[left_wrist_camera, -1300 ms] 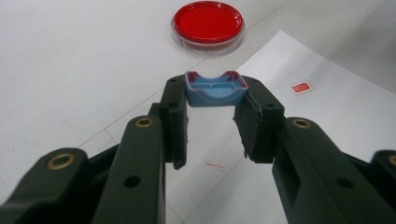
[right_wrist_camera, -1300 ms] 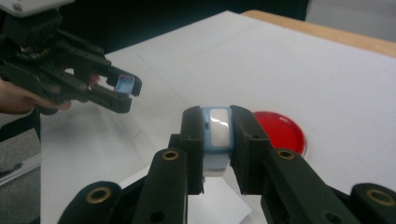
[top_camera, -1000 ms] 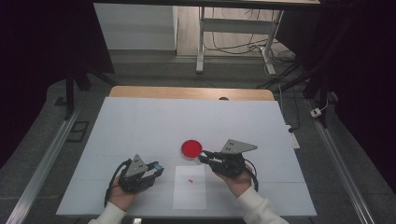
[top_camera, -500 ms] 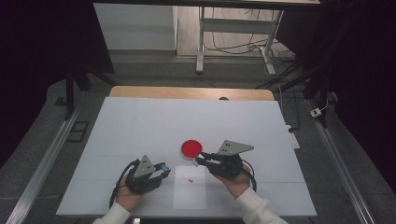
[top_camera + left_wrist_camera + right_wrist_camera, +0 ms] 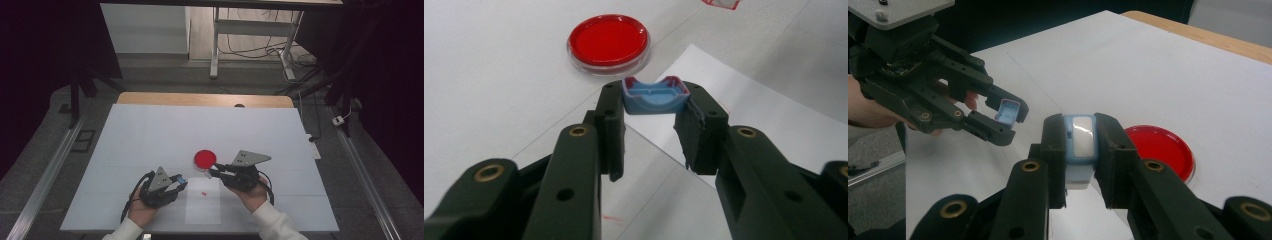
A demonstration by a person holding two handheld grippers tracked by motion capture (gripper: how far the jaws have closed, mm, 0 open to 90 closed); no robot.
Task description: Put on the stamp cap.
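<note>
The small blue cap (image 5: 655,98) is pinched between the tips of the left hand-held gripper (image 5: 651,107), lifted off the bench, on the near-left side of the red dish (image 5: 205,158). It is a shallow, pale blue plastic piece with a curved open side and a reddish tint along its rim. It looks light and stiff but small and smooth, so it could twist or pop out if squeezed off-centre; the two flat side walls, where the pads sit now, seem the sound place to take it.

The right hand-held gripper (image 5: 1080,142) is closed on the blue-and-white container (image 5: 1079,145), a little upright body with a pale blue collar around a whitish, glossy top and a white lower part. It hangs just near-right of the red dish, close beside its rim in the high view. It too looks light and rigid, with a slick surface; holding it by the opposite flat sides of the collar keeps it from rotating, and a hard squeeze is probably not needed.

The two held pieces face each other across a short gap, near of the red dish, which suggests one is meant to fit the other; lining them up squarely would matter more than force.

The red dish is a round, shallow, clear-walled dish with a red fill, resting flat on the white bench (image 5: 150,135). Near of it lies a rectangular clear sheet (image 5: 202,212) with a tiny red speck (image 5: 203,193) on it.
</note>
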